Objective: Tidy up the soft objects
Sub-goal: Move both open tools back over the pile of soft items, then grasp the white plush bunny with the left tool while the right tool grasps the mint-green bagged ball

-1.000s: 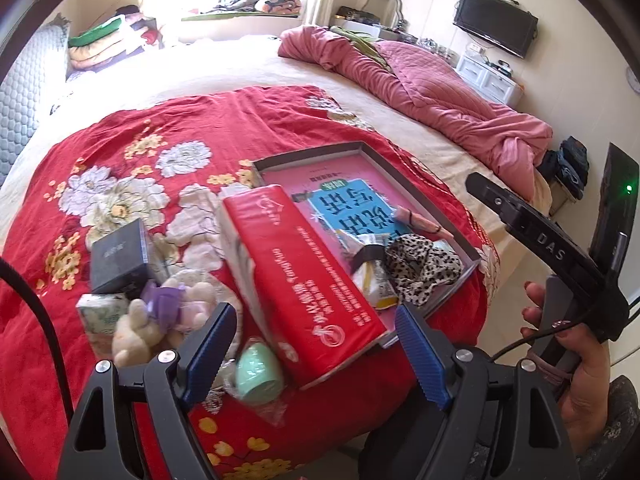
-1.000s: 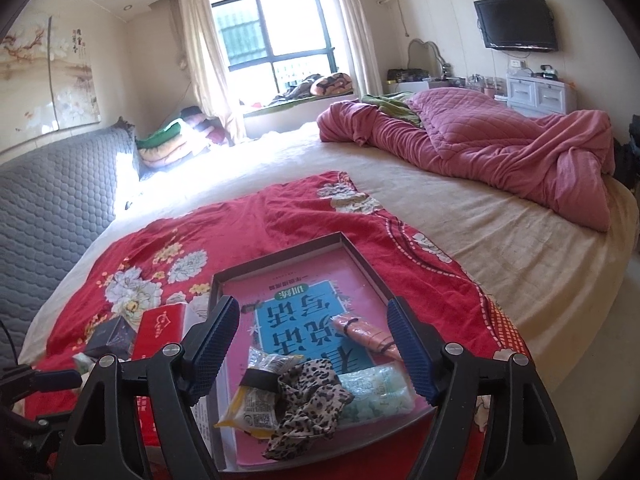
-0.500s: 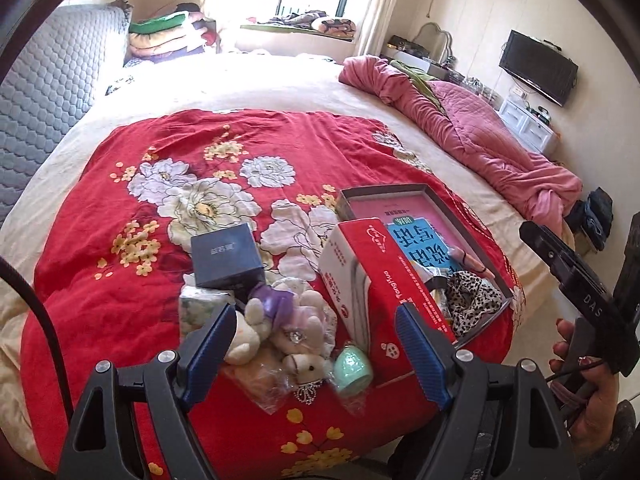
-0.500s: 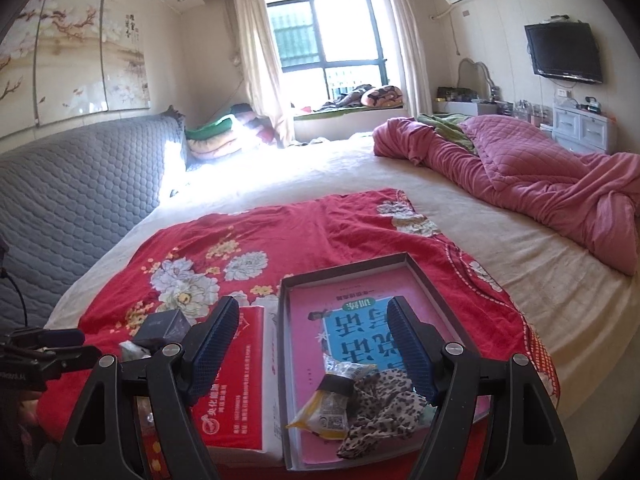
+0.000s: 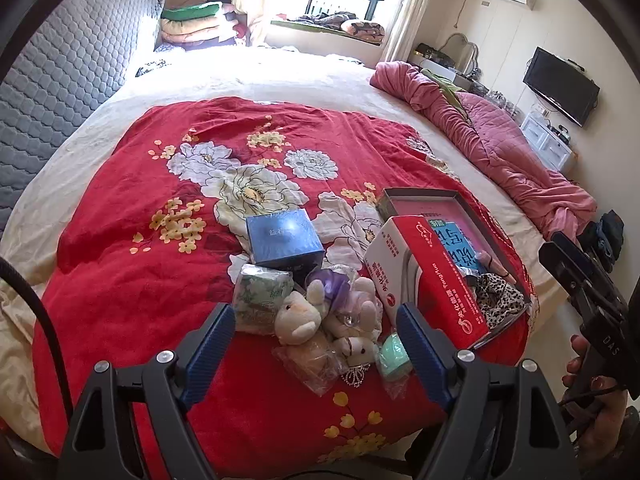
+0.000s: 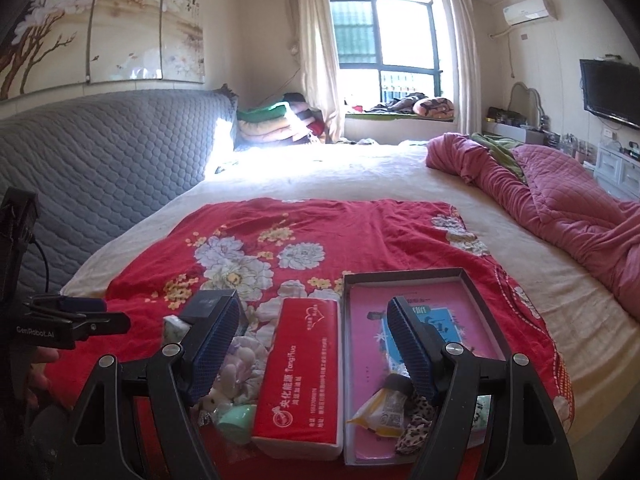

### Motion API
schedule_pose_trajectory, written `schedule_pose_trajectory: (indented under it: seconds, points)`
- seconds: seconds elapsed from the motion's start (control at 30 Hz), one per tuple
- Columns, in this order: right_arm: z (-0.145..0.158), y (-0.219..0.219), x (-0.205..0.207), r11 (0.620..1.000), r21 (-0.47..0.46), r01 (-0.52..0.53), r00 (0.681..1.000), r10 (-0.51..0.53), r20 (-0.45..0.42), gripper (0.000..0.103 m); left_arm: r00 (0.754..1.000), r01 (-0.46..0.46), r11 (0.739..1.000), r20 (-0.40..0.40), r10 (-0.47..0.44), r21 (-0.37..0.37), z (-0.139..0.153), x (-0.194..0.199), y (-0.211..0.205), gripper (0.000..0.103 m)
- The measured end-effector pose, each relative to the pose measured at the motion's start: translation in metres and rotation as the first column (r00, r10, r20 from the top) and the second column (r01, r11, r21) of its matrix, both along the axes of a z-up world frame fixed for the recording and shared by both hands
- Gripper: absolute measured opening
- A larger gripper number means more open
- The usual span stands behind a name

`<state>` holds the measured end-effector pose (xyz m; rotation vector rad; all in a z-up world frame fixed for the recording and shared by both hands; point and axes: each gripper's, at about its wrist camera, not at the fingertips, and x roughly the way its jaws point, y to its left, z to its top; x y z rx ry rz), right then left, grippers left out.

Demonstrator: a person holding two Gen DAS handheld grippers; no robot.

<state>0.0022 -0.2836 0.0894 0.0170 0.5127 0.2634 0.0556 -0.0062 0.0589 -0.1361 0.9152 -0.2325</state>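
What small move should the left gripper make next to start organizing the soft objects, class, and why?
Probably lower the left gripper onto the plush toys and close. It is open and empty, and the toys lie loose on the red blanket right between its fingers, outside the tray, where a leopard-print cloth already lies.

My left wrist camera looks steeply down over the near edge of the bed onto the red floral blanket (image 5: 160, 248), close above the plush toys (image 5: 320, 320). My right wrist camera sits lower and more level, facing the far window (image 6: 384, 40). Both views share the red tissue pack (image 5: 436, 280) and the tray (image 6: 404, 276).
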Motion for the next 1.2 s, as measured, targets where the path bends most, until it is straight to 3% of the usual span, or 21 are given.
schedule_pose_trajectory:
  seconds: [0.5, 0.73, 1.0, 1.2]
  points:
    - [-0.005, 0.042, -0.009, 0.991, -0.063, -0.114, 0.993, 0.114, -0.013, 0.078, 0.999, -0.029, 1.000, -0.017, 0.029, -0.008, -0.010, -0.006, 0.023, 0.082]
    - [-0.023, 0.056, -0.006, 0.980, -0.080, -0.181, 0.981, 0.174, -0.088, 0.078, 0.999, -0.021, 1.000, -0.047, 0.020, -0.012, -0.023, -0.004, 0.022, 0.082]
    - [-0.058, 0.092, -0.013, 0.915, -0.282, -0.290, 0.955, 0.257, -0.149, 0.078, 0.996, -0.003, 1.000, -0.084, 0.003, 0.004, -0.045, -0.002, 0.013, 0.082]
    - [-0.082, 0.097, -0.012, 0.888, -0.316, -0.335, 0.939, 0.284, -0.196, 0.078, 0.996, 0.002, 1.000, -0.089, -0.001, 0.012, -0.058, 0.007, 0.004, 0.082]
